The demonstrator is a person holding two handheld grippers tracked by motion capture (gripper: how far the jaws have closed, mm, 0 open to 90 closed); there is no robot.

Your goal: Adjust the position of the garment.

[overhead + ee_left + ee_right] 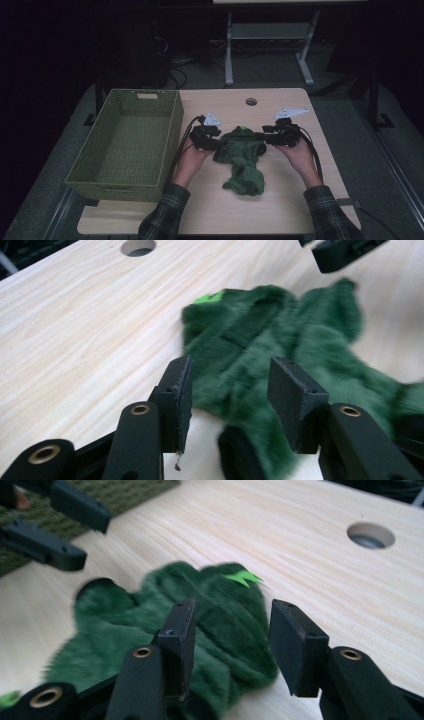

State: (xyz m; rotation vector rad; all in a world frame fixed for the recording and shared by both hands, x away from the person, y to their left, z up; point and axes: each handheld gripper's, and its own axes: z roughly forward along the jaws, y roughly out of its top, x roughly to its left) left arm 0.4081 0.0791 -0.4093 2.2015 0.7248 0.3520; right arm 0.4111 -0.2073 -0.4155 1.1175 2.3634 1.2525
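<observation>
Green fuzzy cloth [242,160] lay crumpled near the middle of the pale wooden table [280,210], just to the right of the green woven basket [125,145]. The left gripper [216,142] sat at the cloth's left side and the right gripper [261,136] at its right side, both by its top part. Each gripper was held in a hand coming from a plaid sleeve [165,215].

Beyond the cloth, bare wood ran up to a round hole [251,101] near the table's far edge. More bare wood lay in front of the cloth and to its right. The basket stood close on its left, partly hanging over the table's left edge. Behind the table the room was dark, with a grey floor and a white metal frame [270,45].

In the left gripper view, the left gripper's [230,390] jaws stood half apart over the cloth's [280,355] edge, with fuzzy cloth between them. I could not tell if the pads pressed on it. A bright green tag [210,297] showed on the cloth there.

In the right gripper view, the right gripper's [231,632] jaws also stood half apart over the cloth [150,630]. One pad seemed to touch the fur, the other was clear of it, so nothing was pinched. That view also showed the basket's weave [125,492] beyond the other gripper.
</observation>
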